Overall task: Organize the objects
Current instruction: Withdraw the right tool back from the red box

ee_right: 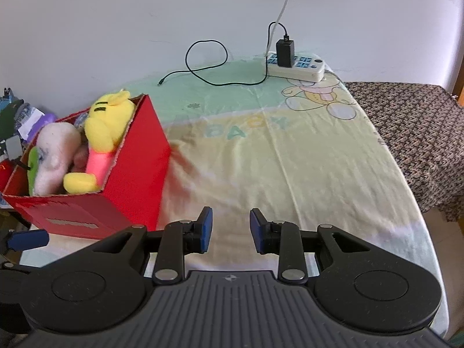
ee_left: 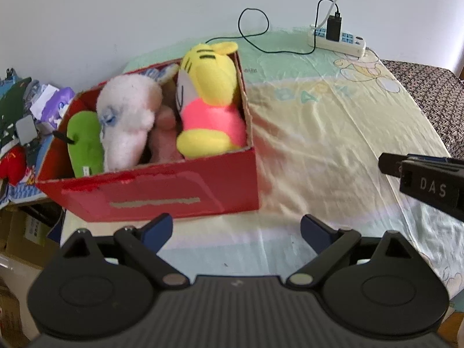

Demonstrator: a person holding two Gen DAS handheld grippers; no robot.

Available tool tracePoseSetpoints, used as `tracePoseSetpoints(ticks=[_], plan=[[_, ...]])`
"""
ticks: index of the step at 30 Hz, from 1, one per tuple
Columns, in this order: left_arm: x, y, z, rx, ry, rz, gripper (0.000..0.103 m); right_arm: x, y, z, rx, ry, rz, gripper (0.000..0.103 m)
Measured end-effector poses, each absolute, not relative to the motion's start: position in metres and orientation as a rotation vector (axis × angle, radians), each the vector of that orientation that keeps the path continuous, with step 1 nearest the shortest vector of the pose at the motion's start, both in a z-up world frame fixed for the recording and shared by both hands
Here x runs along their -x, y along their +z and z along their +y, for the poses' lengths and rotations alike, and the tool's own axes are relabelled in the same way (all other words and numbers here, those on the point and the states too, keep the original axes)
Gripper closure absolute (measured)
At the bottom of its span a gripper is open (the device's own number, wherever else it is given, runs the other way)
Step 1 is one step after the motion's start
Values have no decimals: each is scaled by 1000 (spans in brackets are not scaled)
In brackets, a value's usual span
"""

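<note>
A red cardboard box (ee_left: 162, 191) (ee_right: 136, 168) stands at the table's left part, packed with plush toys. Inside lie a yellow tiger in a pink shirt (ee_left: 211, 104) (ee_right: 107, 127), a pale pink plush (ee_left: 127, 116) (ee_right: 55, 153) and a green plush (ee_left: 85, 145) (ee_right: 33, 165). My left gripper (ee_left: 236, 230) hovers just in front of the box with its jaws wide apart and nothing between them. My right gripper (ee_right: 231, 226) is over the bare cloth to the right of the box, jaws partly apart and empty. Its black body (ee_left: 426, 182) shows at the right edge of the left wrist view.
A pastel baby-print cloth (ee_right: 290, 159) covers the table. A white power strip (ee_right: 298, 66) with a black charger and looped cable (ee_right: 208, 66) lies at the back by the wall. Clutter and cartons (ee_left: 26, 121) sit left of the table; a brown patterned cover (ee_right: 411, 121) on the right.
</note>
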State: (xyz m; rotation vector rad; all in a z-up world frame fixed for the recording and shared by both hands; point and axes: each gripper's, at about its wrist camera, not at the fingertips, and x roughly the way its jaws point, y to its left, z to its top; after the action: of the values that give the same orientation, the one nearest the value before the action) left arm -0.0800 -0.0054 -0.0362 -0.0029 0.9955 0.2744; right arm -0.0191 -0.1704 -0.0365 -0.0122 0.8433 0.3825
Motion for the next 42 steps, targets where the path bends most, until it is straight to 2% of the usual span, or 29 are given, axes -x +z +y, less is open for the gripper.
tracePoseSetpoints(ticks=[6, 9, 16, 32, 36, 42], plan=[[85, -42, -7, 19, 284, 1015, 7, 21, -42, -171, 41, 368, 846, 71], [86, -45, -3, 32, 290, 1026, 7, 22, -42, -169, 56, 352, 842, 67], [85, -40, 7, -4, 281, 1004, 7, 28, -38, -152, 77, 322, 821, 67], [95, -34, 76, -12, 303, 999, 5, 45, -32, -89, 66, 333, 831, 66], [97, -32, 92, -10, 313, 995, 5, 49, -29, -76, 62, 336, 829, 62], [95, -25, 112, -11, 328, 981, 5, 51, -20, -60, 62, 347, 816, 61]])
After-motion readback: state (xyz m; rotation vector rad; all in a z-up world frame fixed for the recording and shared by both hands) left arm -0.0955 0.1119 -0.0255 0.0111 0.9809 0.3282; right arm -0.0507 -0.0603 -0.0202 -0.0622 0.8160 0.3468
